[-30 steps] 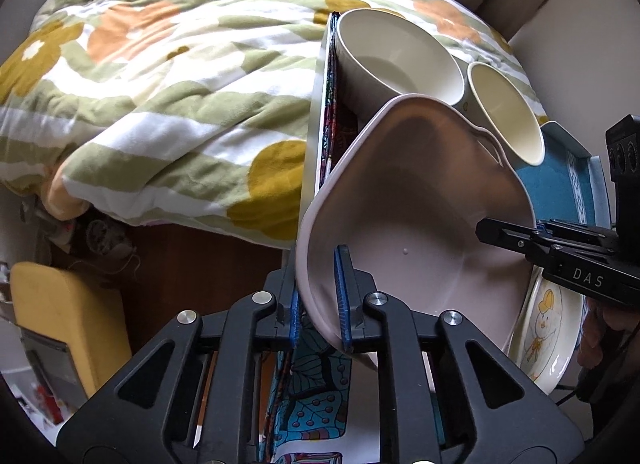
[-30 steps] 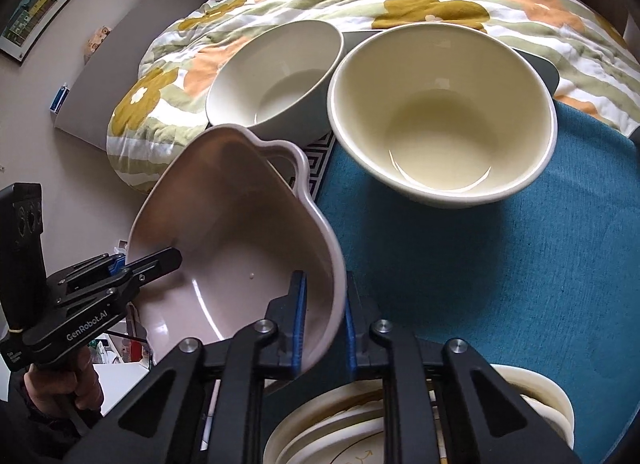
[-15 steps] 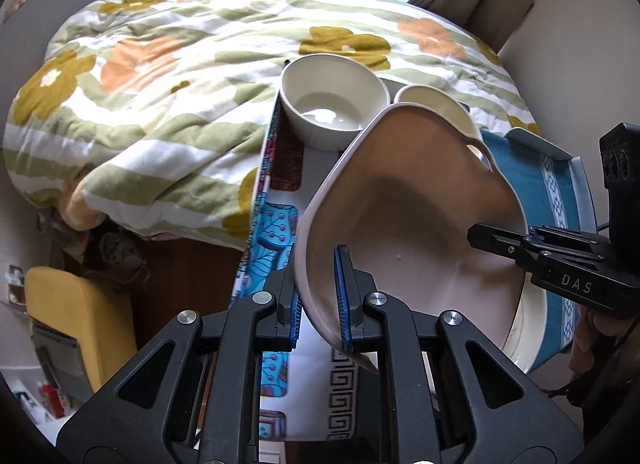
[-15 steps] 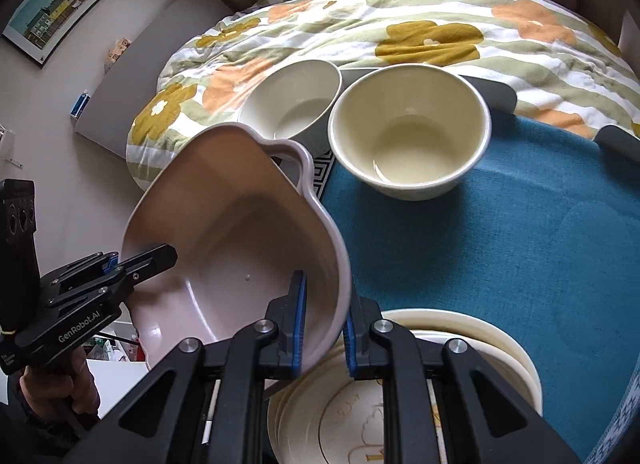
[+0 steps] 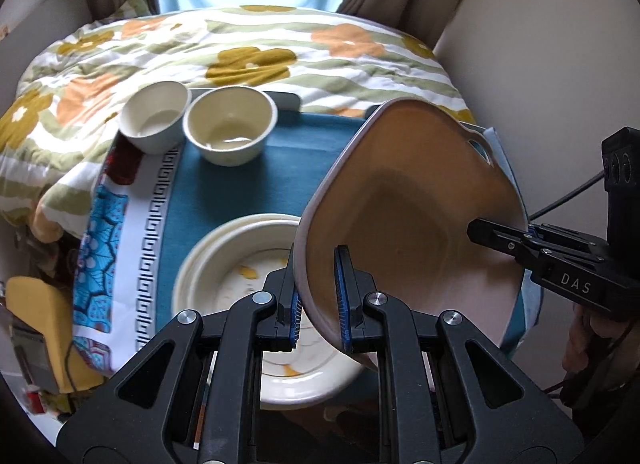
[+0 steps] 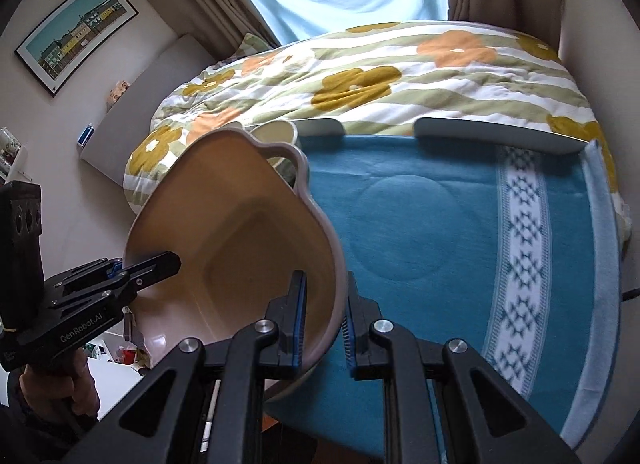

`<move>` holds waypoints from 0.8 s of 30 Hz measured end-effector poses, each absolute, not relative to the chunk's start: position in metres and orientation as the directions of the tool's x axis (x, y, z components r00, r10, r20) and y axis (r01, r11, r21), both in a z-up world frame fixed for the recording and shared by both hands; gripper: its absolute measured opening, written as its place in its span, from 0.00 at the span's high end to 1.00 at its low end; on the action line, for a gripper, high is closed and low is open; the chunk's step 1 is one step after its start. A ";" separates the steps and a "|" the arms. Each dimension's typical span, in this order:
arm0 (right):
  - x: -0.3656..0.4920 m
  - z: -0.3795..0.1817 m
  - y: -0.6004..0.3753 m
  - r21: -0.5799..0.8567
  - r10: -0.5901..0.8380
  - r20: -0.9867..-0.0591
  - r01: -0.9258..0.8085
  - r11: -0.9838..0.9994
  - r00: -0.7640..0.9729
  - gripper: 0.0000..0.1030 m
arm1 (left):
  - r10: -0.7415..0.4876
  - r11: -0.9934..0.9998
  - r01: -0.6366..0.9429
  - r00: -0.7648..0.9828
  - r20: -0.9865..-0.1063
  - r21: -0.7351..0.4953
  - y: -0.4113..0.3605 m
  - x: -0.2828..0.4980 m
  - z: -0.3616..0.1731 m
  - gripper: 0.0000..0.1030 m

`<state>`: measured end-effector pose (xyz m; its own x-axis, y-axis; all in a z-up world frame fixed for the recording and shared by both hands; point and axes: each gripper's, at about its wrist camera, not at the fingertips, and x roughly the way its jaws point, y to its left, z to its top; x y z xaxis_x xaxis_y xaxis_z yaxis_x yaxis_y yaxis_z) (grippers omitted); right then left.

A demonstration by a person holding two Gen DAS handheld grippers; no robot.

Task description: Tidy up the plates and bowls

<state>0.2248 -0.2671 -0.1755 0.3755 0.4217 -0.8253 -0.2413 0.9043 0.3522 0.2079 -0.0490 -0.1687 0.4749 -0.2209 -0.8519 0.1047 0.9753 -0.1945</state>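
A large pink basin (image 5: 412,220) with a cut-out handle hangs tilted in the air over the table, held from two sides. My left gripper (image 5: 318,300) is shut on its near rim. My right gripper (image 6: 322,316) is shut on the opposite rim of the pink basin (image 6: 244,260). Each gripper shows in the other's view: the right gripper (image 5: 504,236), the left gripper (image 6: 136,268). Below the basin lies a stack of cream plates (image 5: 224,276). Two cream bowls (image 5: 154,116) (image 5: 232,128) stand side by side at the table's far left.
A teal cloth (image 6: 460,224) with a white patterned stripe covers the table. A flowered quilt (image 5: 240,52) lies on the bed behind it. A wall (image 5: 560,64) runs along the right, and a person's hand (image 6: 52,388) grips the left tool.
Both grippers have carried the pink basin up and to the right, away from the two bowls. The stack of plates and the teal cloth's open right part have come into view.
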 end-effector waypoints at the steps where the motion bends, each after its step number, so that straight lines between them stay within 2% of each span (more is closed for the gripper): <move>1: 0.219 -0.175 -0.282 0.349 0.414 -0.826 -0.230 0.908 0.382 0.85 | -0.228 0.974 0.116 0.473 -0.851 -0.196 -0.065 0.205 -0.170 0.88; 12: 0.184 -0.204 -0.403 0.313 0.321 -0.864 -0.087 0.946 0.388 0.85 | -0.317 0.944 0.209 0.370 -0.874 -0.254 -0.191 0.202 -0.214 0.88; 24: 0.188 -0.265 -0.435 0.325 0.308 -0.897 0.001 0.946 0.318 0.85 | -0.290 0.947 0.215 0.261 -0.921 -0.238 -0.231 0.223 -0.276 0.88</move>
